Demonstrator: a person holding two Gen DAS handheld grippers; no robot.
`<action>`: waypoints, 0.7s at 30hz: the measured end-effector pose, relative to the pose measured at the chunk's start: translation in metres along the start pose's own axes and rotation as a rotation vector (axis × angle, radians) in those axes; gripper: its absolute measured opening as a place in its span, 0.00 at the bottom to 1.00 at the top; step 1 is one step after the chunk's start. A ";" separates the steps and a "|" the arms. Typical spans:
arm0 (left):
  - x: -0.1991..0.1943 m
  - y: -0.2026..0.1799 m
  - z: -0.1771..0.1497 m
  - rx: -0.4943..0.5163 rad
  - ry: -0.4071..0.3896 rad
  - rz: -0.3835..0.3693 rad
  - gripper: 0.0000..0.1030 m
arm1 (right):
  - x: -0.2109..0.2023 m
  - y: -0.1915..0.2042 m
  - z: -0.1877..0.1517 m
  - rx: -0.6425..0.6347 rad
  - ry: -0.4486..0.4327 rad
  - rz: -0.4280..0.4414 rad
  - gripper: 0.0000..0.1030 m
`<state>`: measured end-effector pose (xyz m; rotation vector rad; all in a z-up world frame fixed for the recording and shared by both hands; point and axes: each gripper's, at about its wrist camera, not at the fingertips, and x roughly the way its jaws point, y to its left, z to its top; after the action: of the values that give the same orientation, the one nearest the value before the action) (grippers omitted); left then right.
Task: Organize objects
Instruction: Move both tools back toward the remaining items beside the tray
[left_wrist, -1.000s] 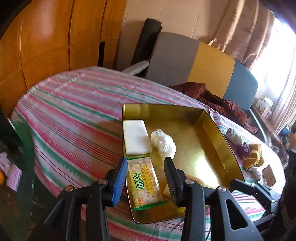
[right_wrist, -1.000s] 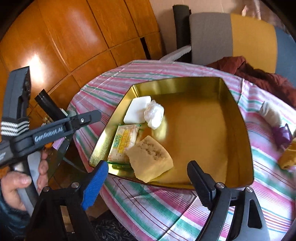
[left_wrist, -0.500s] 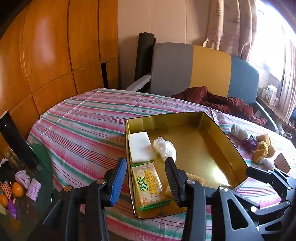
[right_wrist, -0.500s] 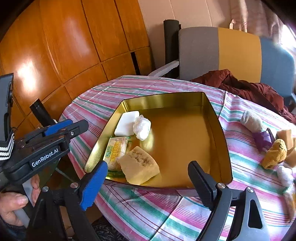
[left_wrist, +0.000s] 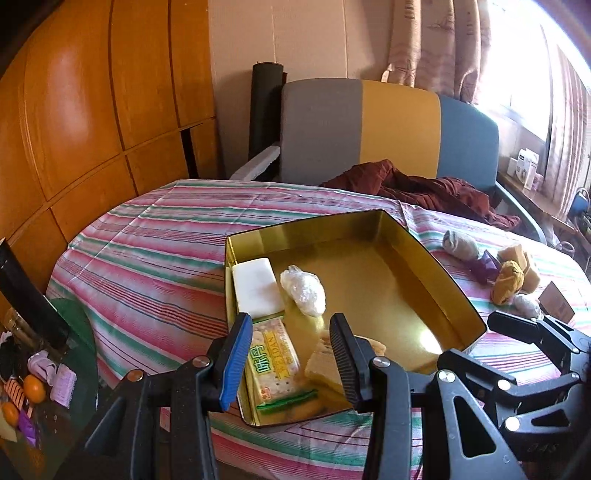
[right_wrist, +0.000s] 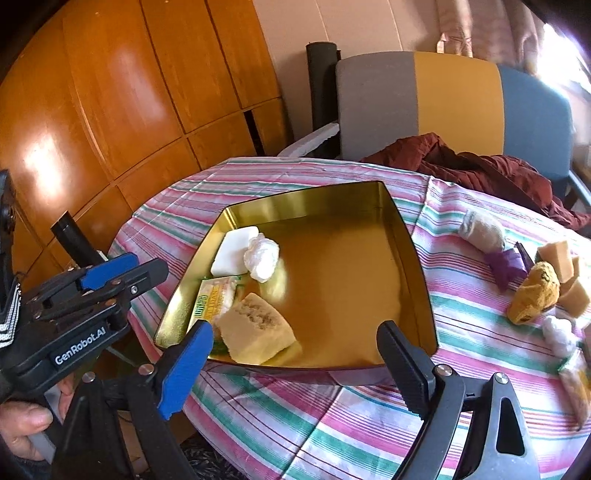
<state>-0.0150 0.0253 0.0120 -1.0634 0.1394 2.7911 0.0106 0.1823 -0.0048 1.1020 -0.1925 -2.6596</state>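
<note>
Both grippers hang spread and empty at the gold tin's (right_wrist: 417, 258) near edge: right gripper (right_wrist: 295, 369), left gripper (left_wrist: 284, 362). Inside the tin's near-left corner lie a sponge wedge (right_wrist: 255, 328) and cracker packet (left_wrist: 275, 363), with a white bar (left_wrist: 256, 291) and wrapped lump (left_wrist: 303, 295) farther in.

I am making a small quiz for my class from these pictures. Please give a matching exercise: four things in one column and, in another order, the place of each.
Things:
1. white block
2. cracker packet
3. purple item
4. dark red cloth

Places:
A. on the chair
B. on the striped tablecloth, outside the tin
C. in the tin's far left corner
D. in the tin, along its left wall, nearer than the block

Pairs: 1-C, 2-D, 3-B, 4-A
</note>
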 end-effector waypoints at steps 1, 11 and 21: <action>-0.001 -0.002 0.000 0.004 0.000 -0.004 0.43 | -0.001 -0.002 0.000 0.004 0.000 -0.003 0.88; -0.002 -0.021 -0.001 0.054 0.011 -0.040 0.43 | -0.009 -0.034 -0.005 0.080 -0.003 -0.044 0.89; 0.000 -0.045 0.000 0.114 0.023 -0.107 0.43 | -0.025 -0.080 -0.015 0.170 -0.013 -0.117 0.89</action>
<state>-0.0071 0.0691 0.0106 -1.0448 0.2339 2.6424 0.0231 0.2660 -0.0158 1.1809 -0.3738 -2.7976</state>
